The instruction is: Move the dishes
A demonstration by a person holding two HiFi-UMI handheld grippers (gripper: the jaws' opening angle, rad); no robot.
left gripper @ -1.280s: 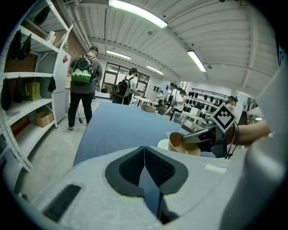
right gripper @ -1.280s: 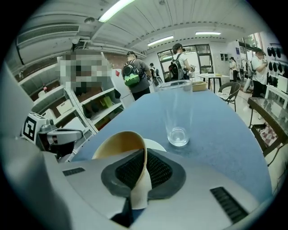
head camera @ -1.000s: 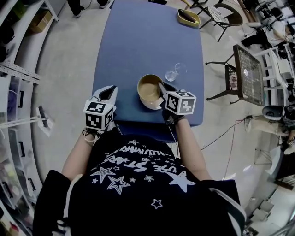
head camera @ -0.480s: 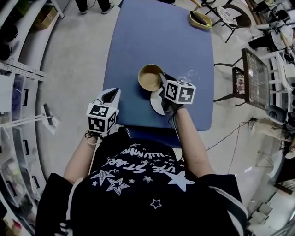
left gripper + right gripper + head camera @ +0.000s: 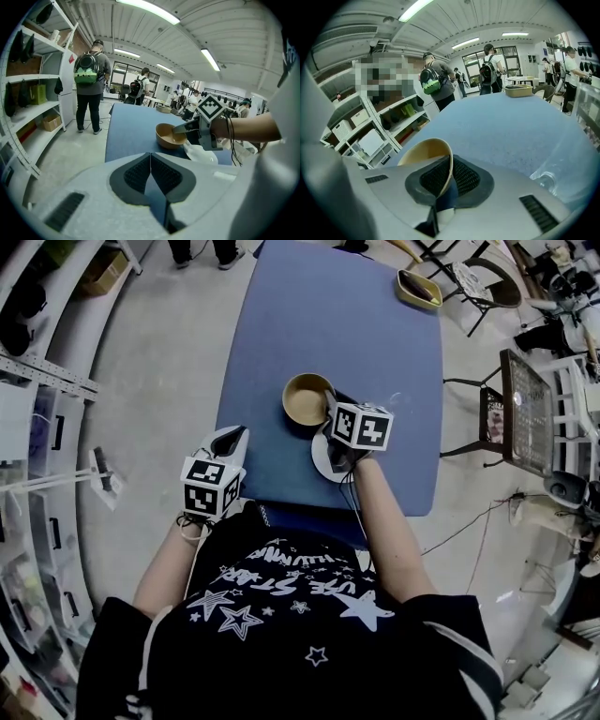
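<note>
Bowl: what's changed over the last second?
The right tongs, shut on the rim of the bowl, carried it off the white plate, away from the person. Grip unchanged; left tongs stayed shut and empty; plate stayed put.

Plate (image 5: 321,465) on table (image 5: 281,324) w/ bowl (image 5: 307,399) just beyond, glass (image 5: 396,401) to rt.
</note>
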